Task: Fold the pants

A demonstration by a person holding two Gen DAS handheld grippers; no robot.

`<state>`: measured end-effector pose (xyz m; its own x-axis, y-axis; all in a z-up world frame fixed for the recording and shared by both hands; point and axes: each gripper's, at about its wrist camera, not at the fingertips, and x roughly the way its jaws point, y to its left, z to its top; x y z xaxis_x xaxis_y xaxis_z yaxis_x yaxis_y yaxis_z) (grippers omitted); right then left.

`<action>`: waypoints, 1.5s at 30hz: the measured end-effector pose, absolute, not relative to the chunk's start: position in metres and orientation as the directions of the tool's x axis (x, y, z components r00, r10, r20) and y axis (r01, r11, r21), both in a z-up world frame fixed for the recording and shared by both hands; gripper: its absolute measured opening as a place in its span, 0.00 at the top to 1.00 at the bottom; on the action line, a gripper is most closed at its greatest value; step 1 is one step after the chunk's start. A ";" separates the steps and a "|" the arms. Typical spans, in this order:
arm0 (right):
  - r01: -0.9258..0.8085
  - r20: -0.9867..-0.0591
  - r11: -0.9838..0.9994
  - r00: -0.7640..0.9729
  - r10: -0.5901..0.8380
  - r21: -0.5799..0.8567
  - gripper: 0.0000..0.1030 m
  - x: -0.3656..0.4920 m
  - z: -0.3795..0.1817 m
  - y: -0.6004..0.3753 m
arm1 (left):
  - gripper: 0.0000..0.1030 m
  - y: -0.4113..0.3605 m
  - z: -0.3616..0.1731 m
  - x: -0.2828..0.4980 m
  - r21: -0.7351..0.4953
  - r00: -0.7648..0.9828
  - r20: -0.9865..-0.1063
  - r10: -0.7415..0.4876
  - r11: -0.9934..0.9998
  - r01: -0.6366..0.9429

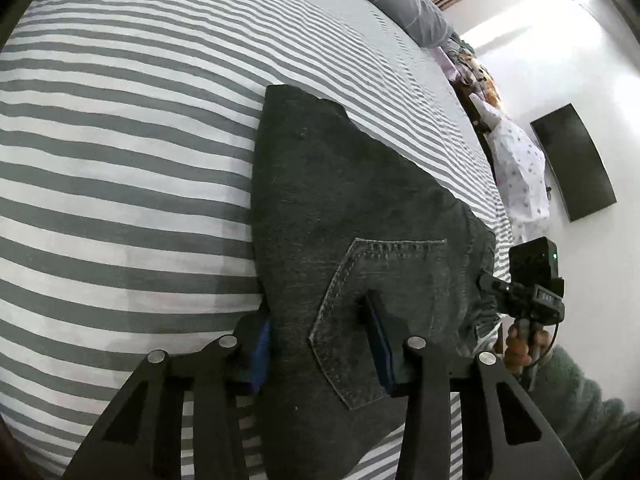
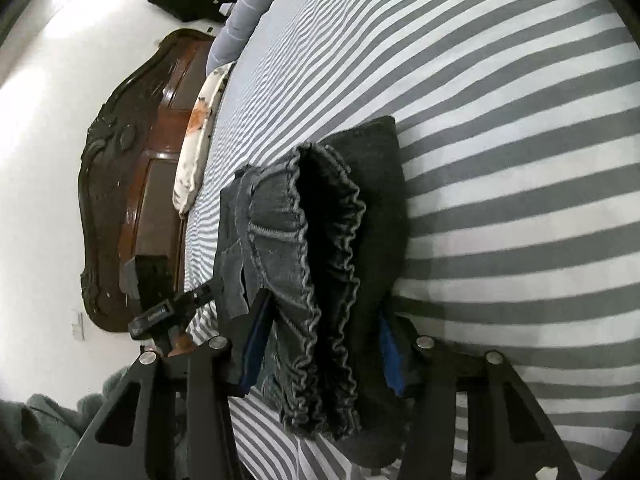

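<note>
Dark grey jeans [image 1: 344,184] lie folded lengthwise on the striped bed. In the left wrist view my left gripper [image 1: 320,344] straddles the near end. One blue pad sits at the jeans' left edge and the other finger presses on the back pocket [image 1: 384,280], with denim filling the gap. In the right wrist view my right gripper [image 2: 324,350] is closed around the gathered elastic waistband [image 2: 320,280], and the dark fabric hides part of its right pad. The other gripper shows at the side of each view, close to the waist.
A grey and white striped bedsheet [image 1: 120,160] covers the bed all around the jeans. A grey bolster [image 1: 400,4] lies at the far end. A carved wooden headboard [image 2: 120,184] and a pillow [image 2: 200,136] are on the left. Clothes [image 1: 520,168] hang past the bed's right edge.
</note>
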<state>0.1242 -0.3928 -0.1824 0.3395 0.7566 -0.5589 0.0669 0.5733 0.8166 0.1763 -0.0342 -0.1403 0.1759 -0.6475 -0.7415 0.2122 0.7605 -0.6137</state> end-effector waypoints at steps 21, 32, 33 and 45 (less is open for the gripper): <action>0.107 -0.753 0.804 0.439 0.490 0.586 0.76 0.114 -0.127 -0.354 | 0.82 -0.079 -0.103 0.148 -0.250 0.308 -0.891 -0.334 0.926 0.281; 0.045 -0.752 0.831 0.453 0.478 0.555 0.77 0.120 -0.083 -0.329 | 0.85 -0.062 -0.062 0.143 -0.271 0.378 -0.849 -0.370 0.918 0.289; 0.038 -0.751 0.833 0.456 0.477 0.552 0.77 0.125 -0.079 -0.325 | 0.85 -0.058 -0.059 0.145 -0.275 0.386 -0.844 -0.372 0.919 0.284; -0.012 -0.736 0.827 0.449 0.507 0.563 0.77 0.200 -0.062 -0.279 | 0.85 -0.010 -0.037 0.201 -0.229 0.466 -0.827 -0.314 0.946 0.230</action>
